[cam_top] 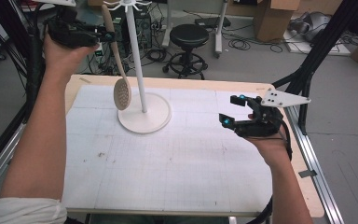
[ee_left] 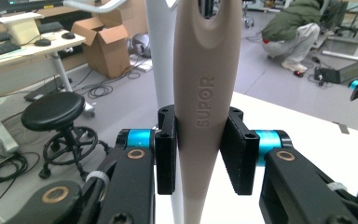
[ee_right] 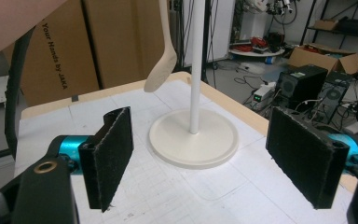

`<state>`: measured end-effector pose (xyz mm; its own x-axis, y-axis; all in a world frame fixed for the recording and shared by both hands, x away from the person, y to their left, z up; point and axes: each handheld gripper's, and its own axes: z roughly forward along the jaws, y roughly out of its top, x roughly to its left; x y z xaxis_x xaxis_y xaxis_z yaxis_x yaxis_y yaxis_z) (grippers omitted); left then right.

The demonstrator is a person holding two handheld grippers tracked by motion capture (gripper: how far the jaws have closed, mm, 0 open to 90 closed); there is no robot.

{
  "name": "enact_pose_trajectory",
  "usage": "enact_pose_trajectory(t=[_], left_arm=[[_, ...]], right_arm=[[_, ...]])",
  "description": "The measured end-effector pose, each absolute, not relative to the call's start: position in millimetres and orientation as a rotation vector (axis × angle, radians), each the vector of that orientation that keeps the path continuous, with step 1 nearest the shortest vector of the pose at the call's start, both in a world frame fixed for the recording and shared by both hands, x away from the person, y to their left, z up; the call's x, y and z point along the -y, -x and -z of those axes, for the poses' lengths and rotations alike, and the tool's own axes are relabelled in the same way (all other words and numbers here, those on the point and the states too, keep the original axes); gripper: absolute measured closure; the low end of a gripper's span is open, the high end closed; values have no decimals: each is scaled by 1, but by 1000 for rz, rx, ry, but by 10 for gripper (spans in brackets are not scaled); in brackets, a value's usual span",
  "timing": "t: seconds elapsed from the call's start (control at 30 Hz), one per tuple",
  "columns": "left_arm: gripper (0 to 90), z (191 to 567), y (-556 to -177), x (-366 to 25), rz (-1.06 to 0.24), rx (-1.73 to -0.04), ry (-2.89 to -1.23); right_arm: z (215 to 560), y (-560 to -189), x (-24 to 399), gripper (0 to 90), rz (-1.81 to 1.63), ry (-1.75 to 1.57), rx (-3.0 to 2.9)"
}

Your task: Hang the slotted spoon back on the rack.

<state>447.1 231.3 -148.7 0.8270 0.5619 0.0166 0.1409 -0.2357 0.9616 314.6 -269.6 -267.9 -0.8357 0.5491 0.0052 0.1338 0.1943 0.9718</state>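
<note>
The worktop (cam_top: 177, 172) carries a white stand (cam_top: 144, 116) with a round base and a tall pole. Beside the pole hangs a beige slotted spoon (cam_top: 122, 93), bowl down and clear of the worktop, its handle rising to the upper left. The left tool (cam_top: 103, 33) is clamped on that handle, pads pressing both sides. The right tool (cam_top: 231, 110) hovers over the worktop's right side, jaws apart with nothing between them
</note>
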Motion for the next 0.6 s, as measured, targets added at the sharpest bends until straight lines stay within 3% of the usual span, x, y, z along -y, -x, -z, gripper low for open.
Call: enact_pose_trajectory(t=[0.6], left_arm=[[686,146,-450,-234,-445,-557,-1814]], right_arm=[[268,-315,267,224,-1679,-634,-2141]])
